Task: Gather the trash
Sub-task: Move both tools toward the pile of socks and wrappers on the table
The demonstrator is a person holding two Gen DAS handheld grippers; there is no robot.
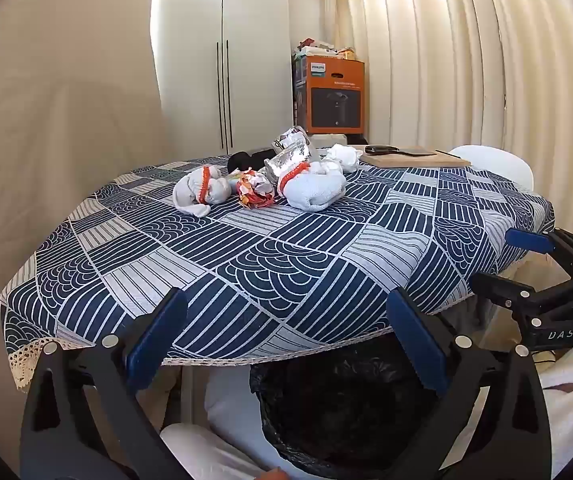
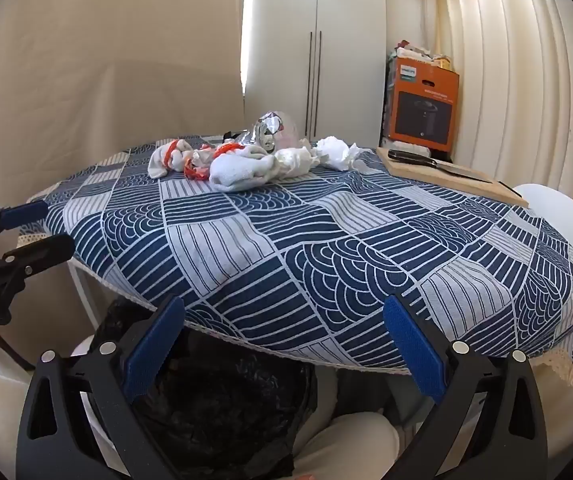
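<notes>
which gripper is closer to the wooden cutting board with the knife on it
Right, judging by the views. The cutting board lies at the table's far right. The right gripper hangs open at the near edge on that side; the left gripper, also open, is further left.

Crumpled wrappers [image 1: 255, 194], tissues [image 1: 342, 157] clustered on far tablecloth [image 1: 286, 248]

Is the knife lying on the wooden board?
Yes, the knife lies flat on the board at the table's far right.
</notes>
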